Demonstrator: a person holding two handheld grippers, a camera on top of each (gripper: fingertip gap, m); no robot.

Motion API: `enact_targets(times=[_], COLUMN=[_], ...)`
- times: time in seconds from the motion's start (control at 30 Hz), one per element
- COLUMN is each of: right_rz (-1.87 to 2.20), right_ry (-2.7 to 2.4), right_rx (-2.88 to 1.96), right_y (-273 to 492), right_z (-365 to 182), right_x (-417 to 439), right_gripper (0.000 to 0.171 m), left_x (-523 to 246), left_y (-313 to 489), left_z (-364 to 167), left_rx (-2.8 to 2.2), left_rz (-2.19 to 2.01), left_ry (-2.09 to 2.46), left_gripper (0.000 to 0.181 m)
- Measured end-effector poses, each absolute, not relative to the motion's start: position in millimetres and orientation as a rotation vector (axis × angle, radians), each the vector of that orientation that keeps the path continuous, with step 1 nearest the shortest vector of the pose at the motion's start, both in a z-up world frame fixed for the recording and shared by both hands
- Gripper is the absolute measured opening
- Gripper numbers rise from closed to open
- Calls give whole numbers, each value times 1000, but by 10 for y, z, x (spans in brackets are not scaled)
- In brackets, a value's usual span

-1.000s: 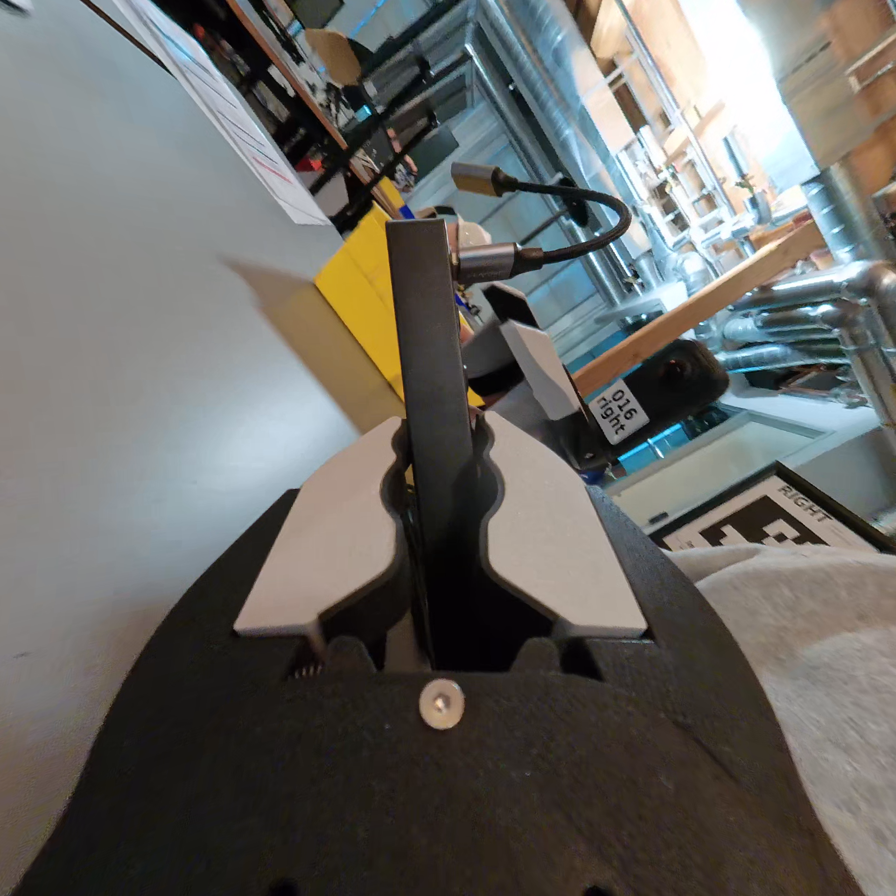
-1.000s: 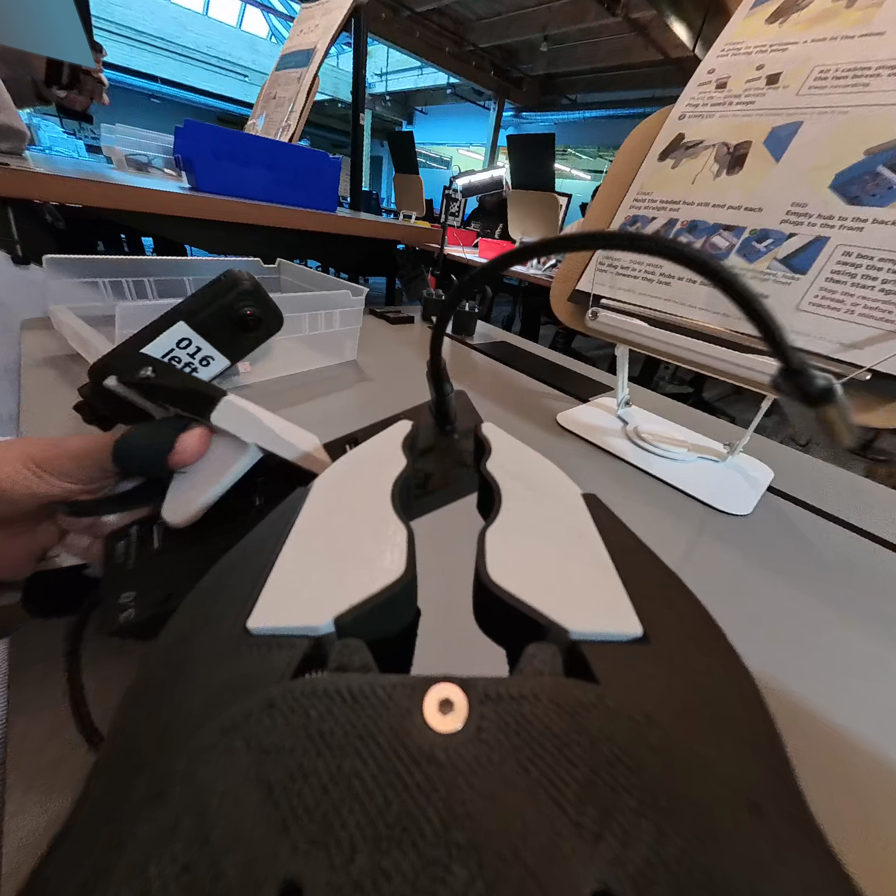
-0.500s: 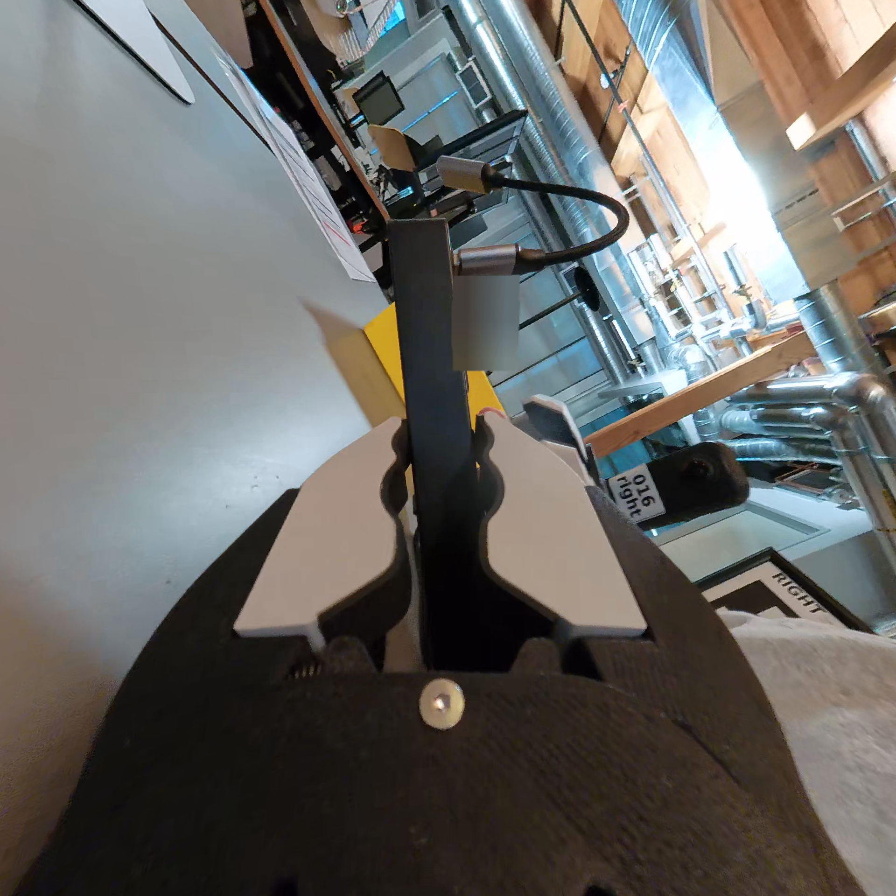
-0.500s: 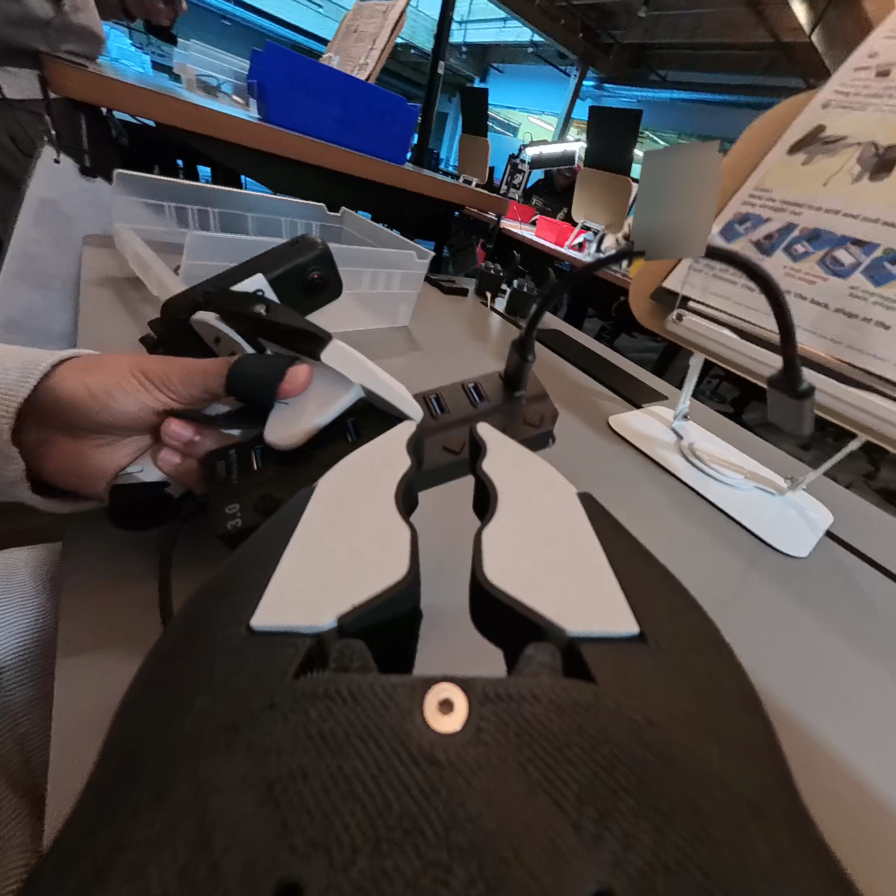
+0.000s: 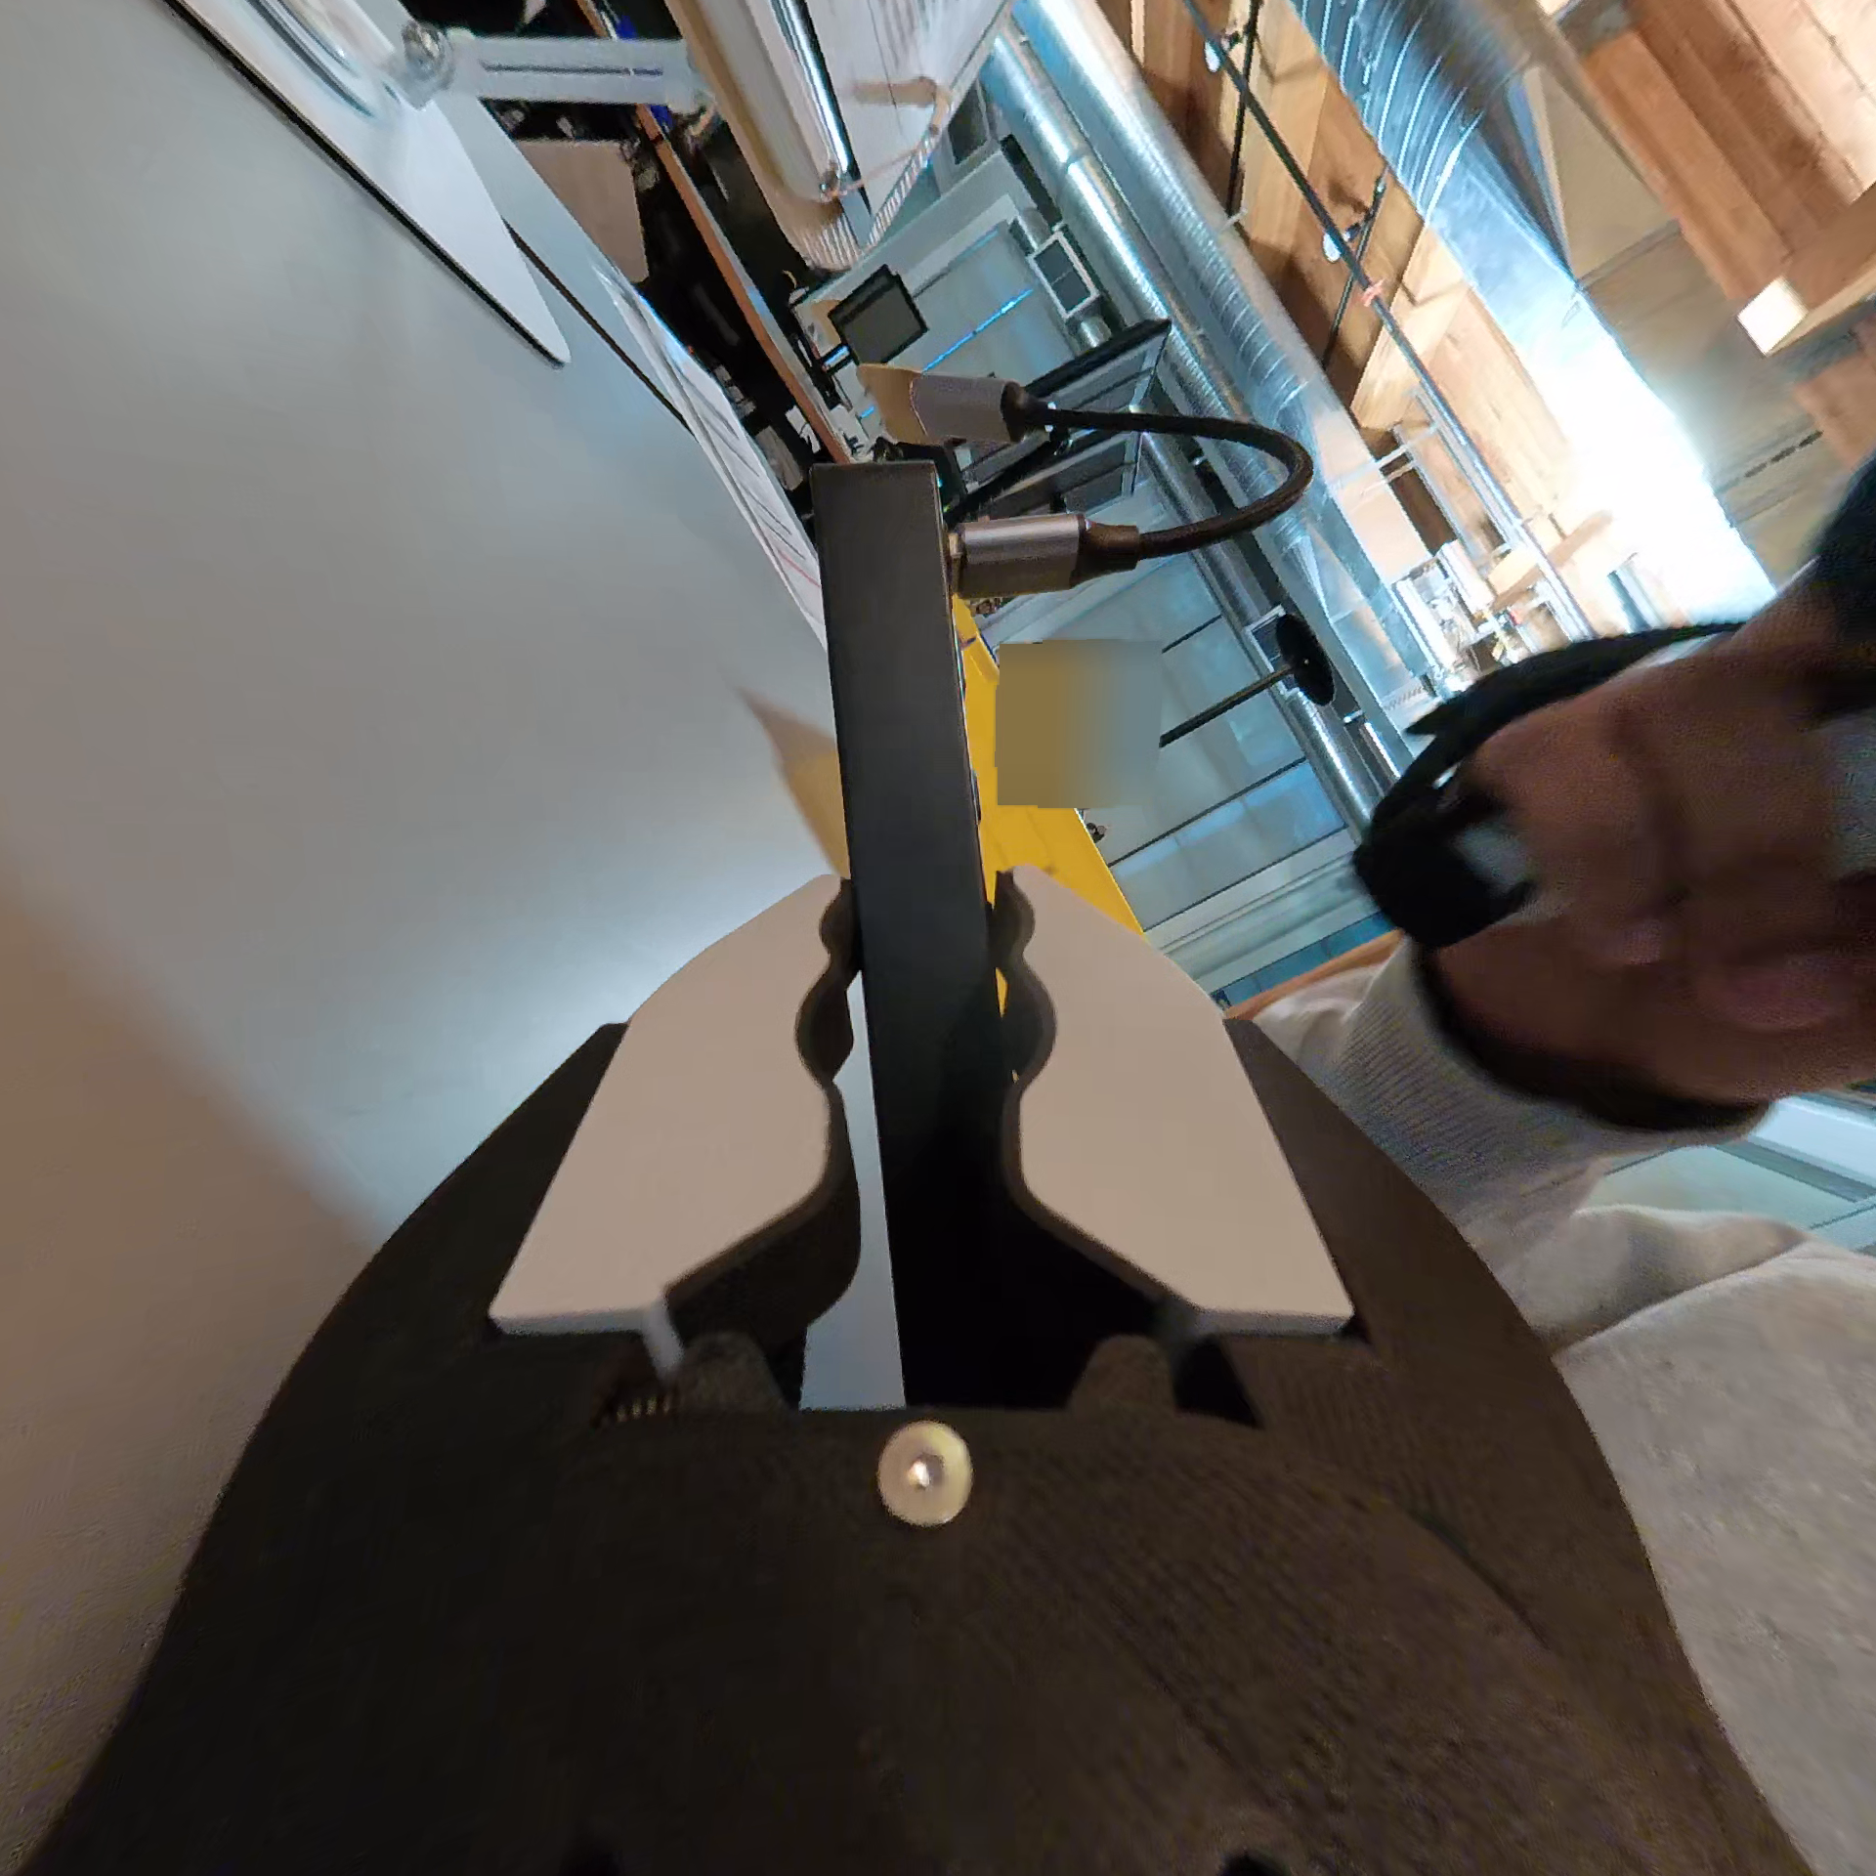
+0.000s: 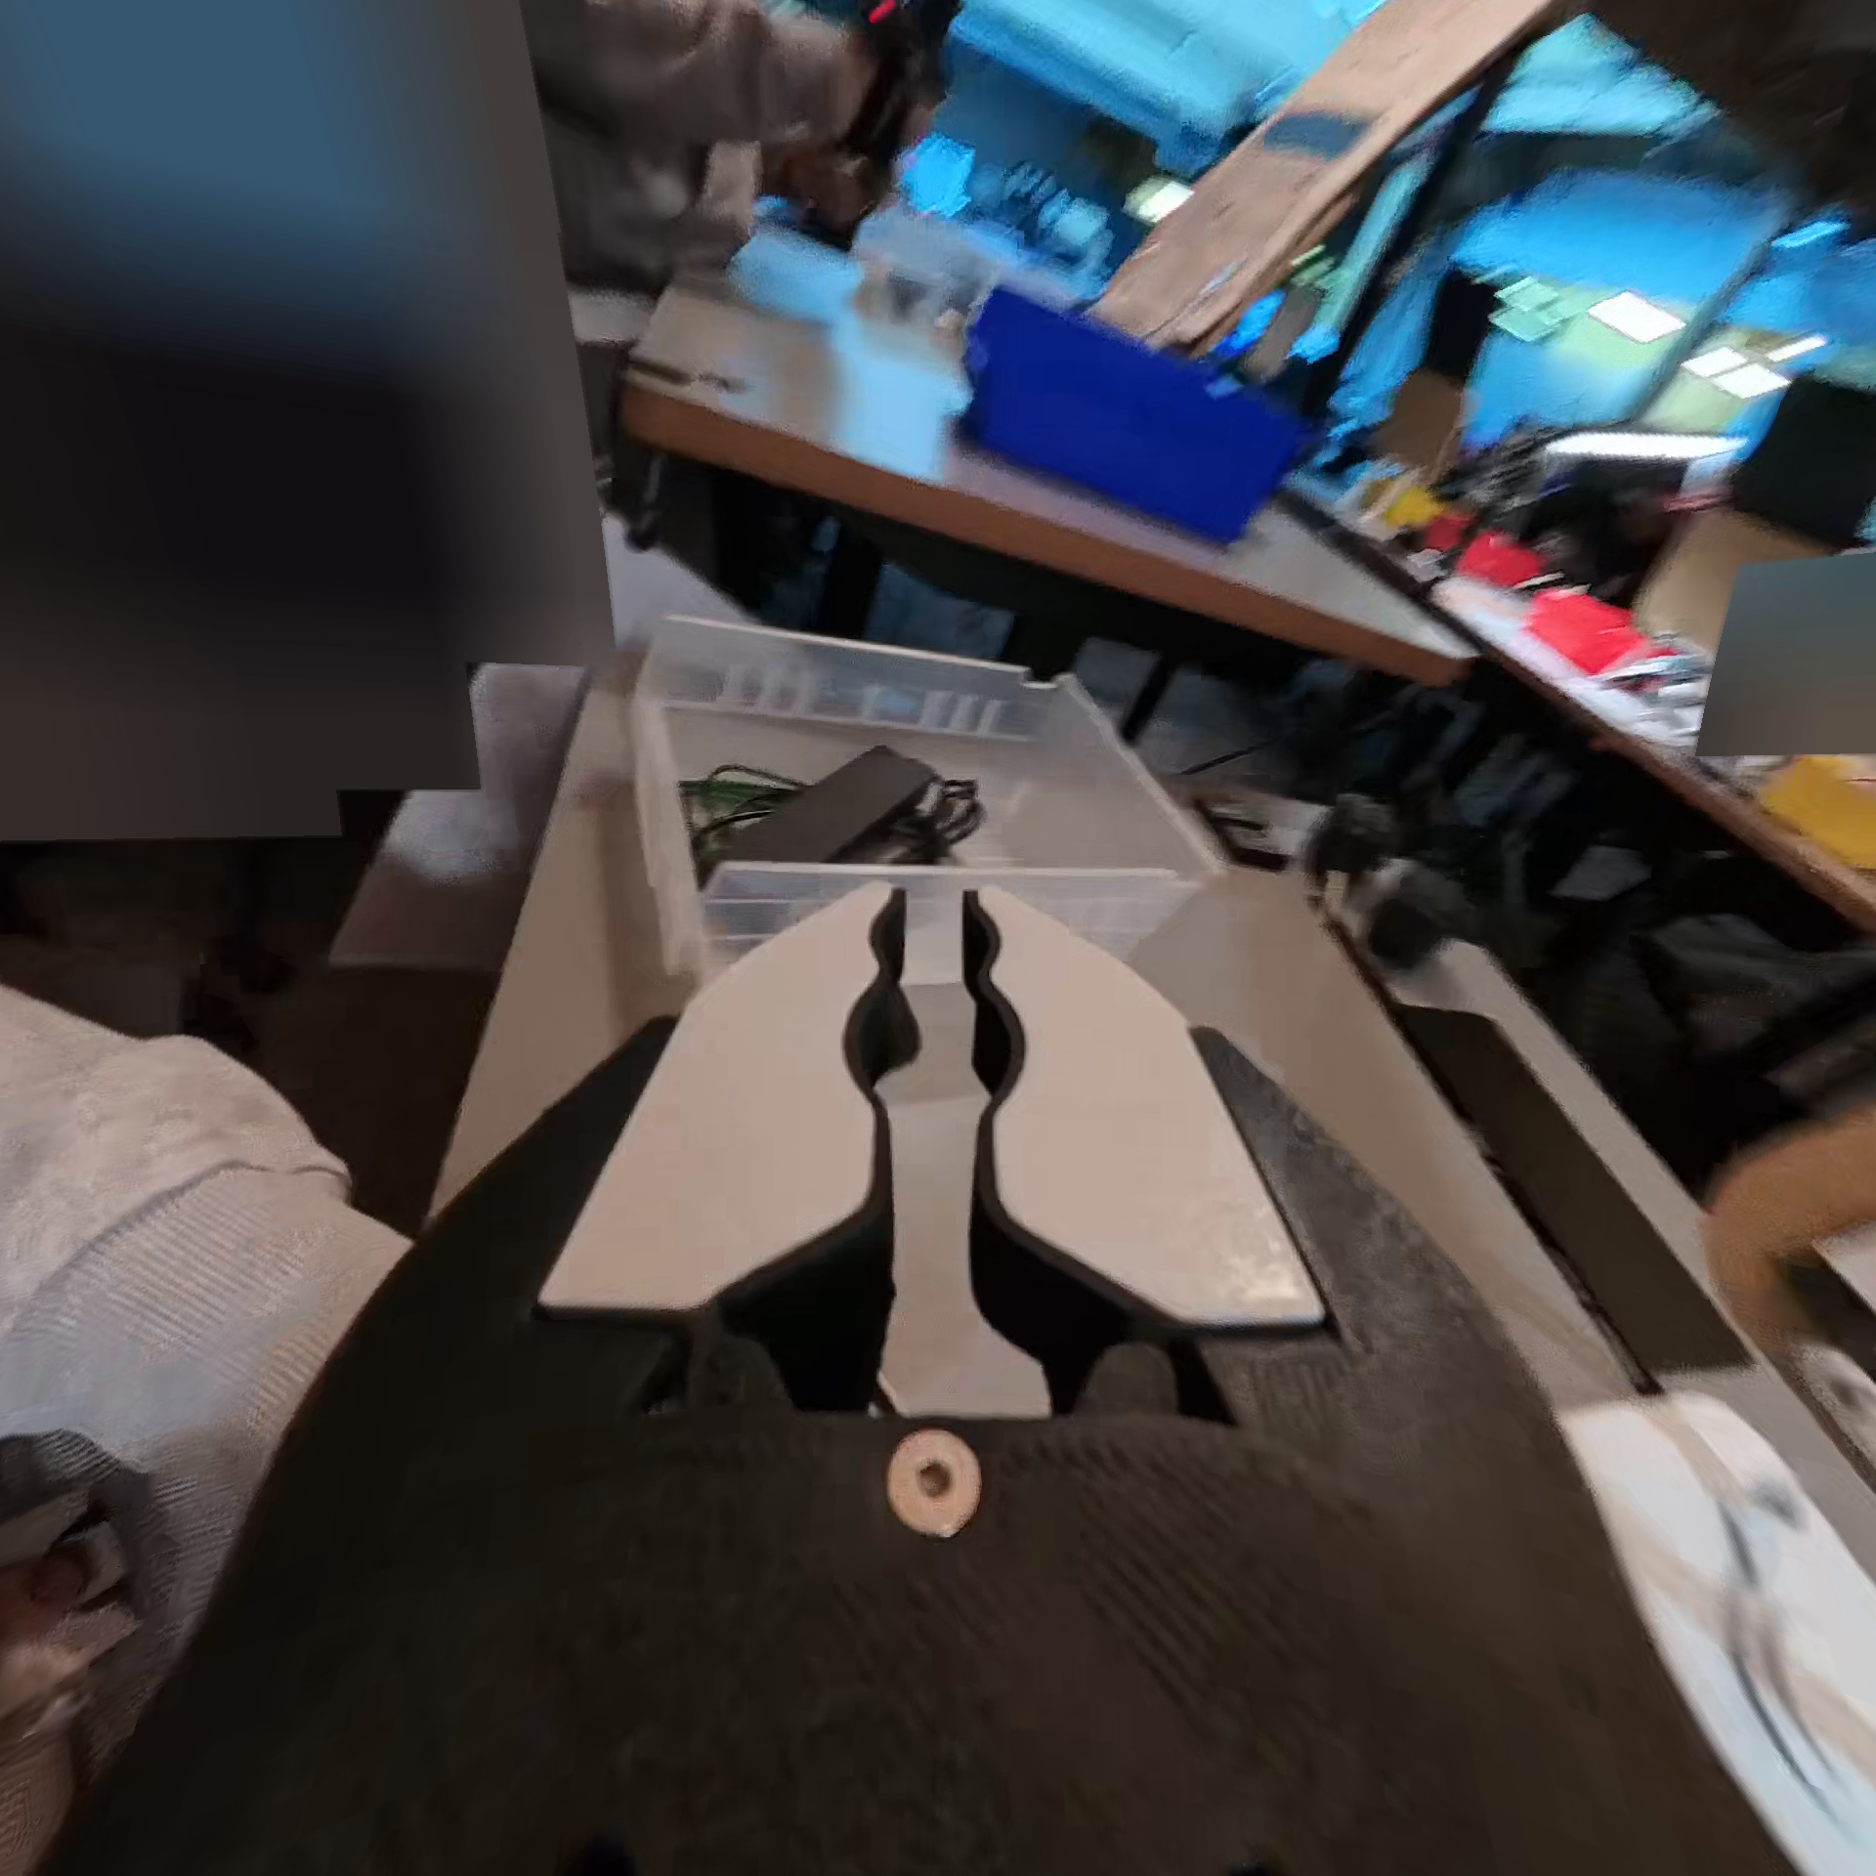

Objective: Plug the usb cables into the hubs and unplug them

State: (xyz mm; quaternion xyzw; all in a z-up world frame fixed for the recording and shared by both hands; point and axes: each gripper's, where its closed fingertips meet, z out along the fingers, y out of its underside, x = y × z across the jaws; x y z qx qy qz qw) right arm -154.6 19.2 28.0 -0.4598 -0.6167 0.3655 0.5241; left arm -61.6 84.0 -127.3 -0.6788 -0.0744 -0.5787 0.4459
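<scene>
USB hub (image 5: pixel 898 772), a slim black bar, stands at the centre of the left wrist view, clamped edge-on in the left hand-held gripper (image 5: pixel 919 893), whose pale fingers (image 5: pixel 711 1096) press on both of its faces. One short braided cable (image 5: pixel 1218 477) is seated by its grey metal plug (image 5: pixel 1020 553) in the hub's right side, near the upper end. The cable loops up and back, and its free plug (image 5: pixel 959 404) hangs in the air just above the hub's tip, touching nothing. A person's hand (image 5: pixel 1665 903), blurred, shows at the right edge. The grey bench (image 5: pixel 305 660) fills the left of the frame.

In the right wrist view the right hand-held gripper (image 6: pixel 932 903) carries nothing; its fingers stand a narrow gap apart, with only bench (image 6: pixel 1269 1015) showing between them. It points toward a clear plastic bin (image 6: pixel 1066 731) at mid-frame, which holds a black adapter (image 6: pixel 863 802) and thin wires. The picture is smeared. Neither the hub nor the cable shows here.

To my eye one plug is in and the right side is between grasps. Whether the next step is fetching another cable or pulling this plug I cannot tell. Either way, the right fingers need to widen, close squarely on a plug body, and travel straight along the port's axis while the left holds the hub steady.
</scene>
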Motion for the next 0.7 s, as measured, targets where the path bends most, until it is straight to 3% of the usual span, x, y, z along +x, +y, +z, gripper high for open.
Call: enact_targets(times=[0.2,0.37,0.57,0.7], right_rz=[833,315,-526,-655], right_ry=[-2059,-2440,-2934,-3060], right_rx=[-1201,-1137,-889,-974], right_y=[103,220,403,414], right_z=[-90,-653,-1494,-1836], right_x=[-2786,-3585,-3647,-3596], right_gripper=[14,16,19,18], left_x=[-639,-597,-614,-630], left_y=[823,815,807,800], left_z=[-1241,-1247,-1243,-1243], left_rx=[-1658,-1676,-1666,-1666], left_rz=[-1464,-1462,-1509,-1520], left_ry=[-177,-148,-179,-196], left_gripper=[26,27,27,27])
